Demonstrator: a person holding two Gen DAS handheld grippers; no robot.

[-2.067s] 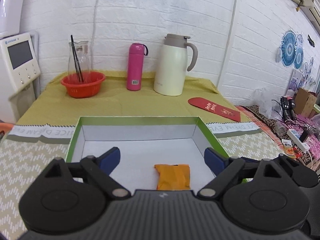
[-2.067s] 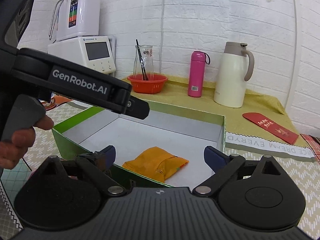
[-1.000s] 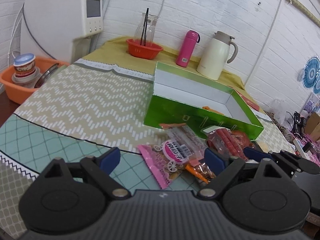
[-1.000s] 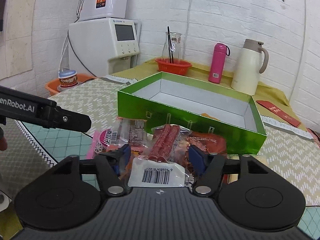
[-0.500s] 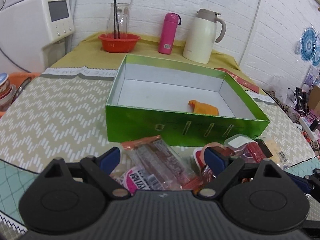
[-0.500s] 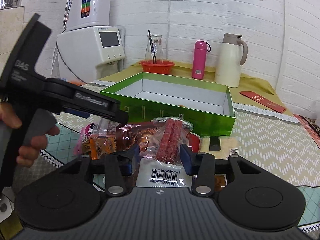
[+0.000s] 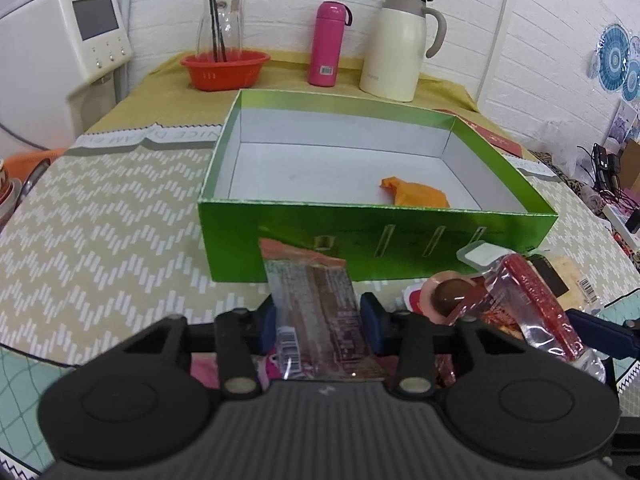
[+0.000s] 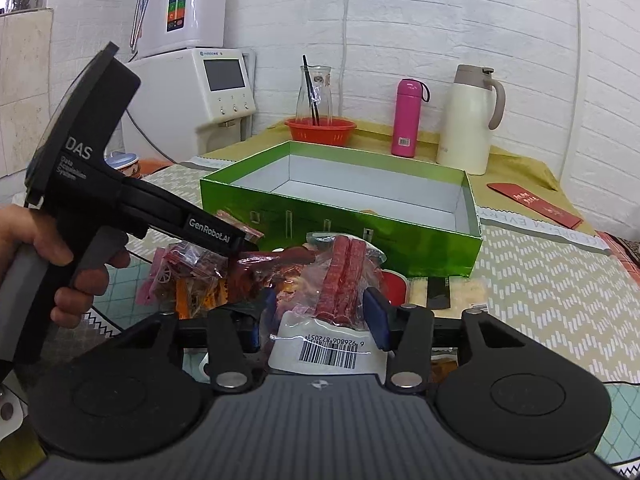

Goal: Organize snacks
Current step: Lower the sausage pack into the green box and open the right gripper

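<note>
- My left gripper [image 7: 318, 330] is clenched on a clear-wrapped brown snack bar [image 7: 316, 312]; its orange-sealed end stands up toward 12 o'clock, its barcode end sits low between my blue pads [image 7: 370, 328].
- My right gripper [image 8: 320, 324] is clenched on a clear sausage pack [image 8: 340, 280]: two red sticks side by side, a white barcode label at the near end, the far end pointing to 12 o'clock.
- In the right wrist view my left hand [image 8: 60, 264] wraps the grey handle at 9 o'clock, with the black tool body reaching toward the snack pile [image 8: 192, 276].
- In the left wrist view the sausage pack [image 7: 536, 304] lies tilted at 3 o'clock of my left jaws, just beside a round brown sweet [image 7: 450, 294].
- The pile of pink and orange packets lies at 10 o'clock of my right jaws, on the table.
- The green box [image 7: 376, 236] stands at 12 o'clock of both jaws, open-topped, just beyond the snacks.
- An orange packet [image 7: 416, 196] lies inside it on the white floor, toward the near right corner.
- Beyond the box stand a red basket [image 7: 224, 68], a pink flask [image 7: 330, 44] and a cream jug [image 7: 400, 46].
</note>
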